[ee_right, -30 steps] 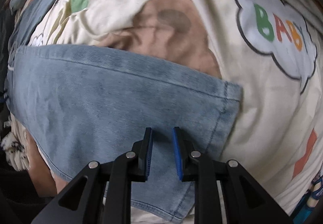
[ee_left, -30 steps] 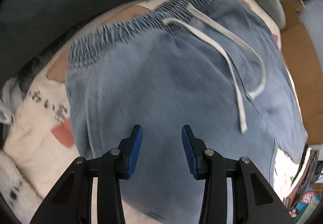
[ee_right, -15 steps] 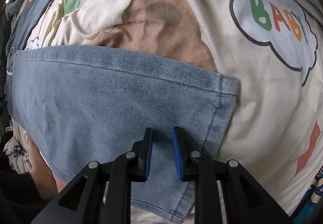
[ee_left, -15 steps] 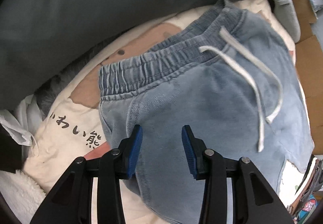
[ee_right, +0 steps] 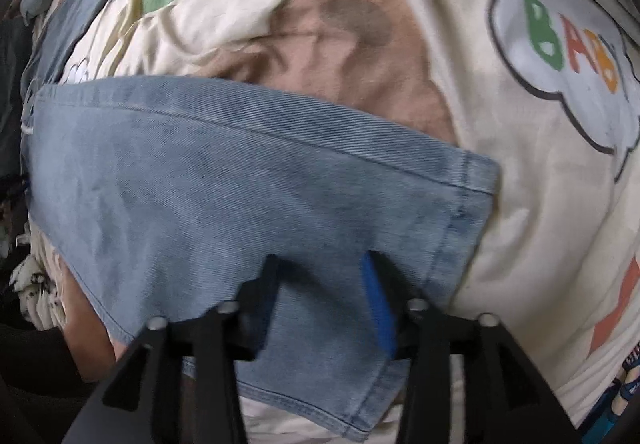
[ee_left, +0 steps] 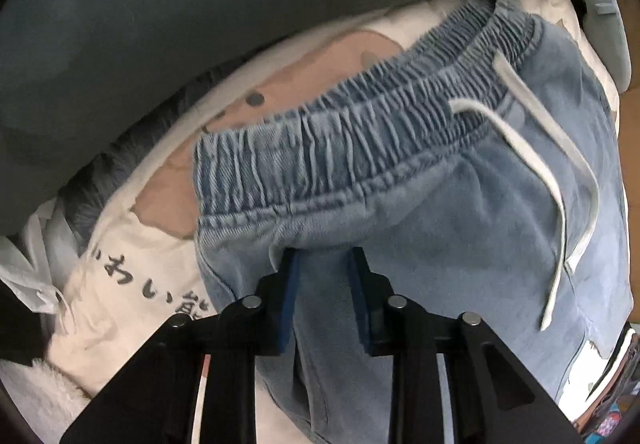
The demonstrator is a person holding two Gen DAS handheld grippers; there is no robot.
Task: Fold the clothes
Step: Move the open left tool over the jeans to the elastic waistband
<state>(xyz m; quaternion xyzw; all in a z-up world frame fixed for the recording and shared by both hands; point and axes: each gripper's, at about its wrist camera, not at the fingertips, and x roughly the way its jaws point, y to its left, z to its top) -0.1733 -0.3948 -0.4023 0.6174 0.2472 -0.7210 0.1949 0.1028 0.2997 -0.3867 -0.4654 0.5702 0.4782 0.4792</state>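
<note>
While the shorts lie flat, apparently unfolded, left hand-held gripper and right hand-held gripper stand part-open, straddling denim; folding remains.

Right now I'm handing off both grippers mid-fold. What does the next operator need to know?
Left gripper: jaws open, denim bunched between them just below the shorts' elastic waistband.
Right gripper: jaws open astride the leg hem, nothing pinched.
The shorts lie on the cartoon blanket, white drawstring loose on top.
Done: no fold visible.
Left: grip both ends, then fold.
</note>
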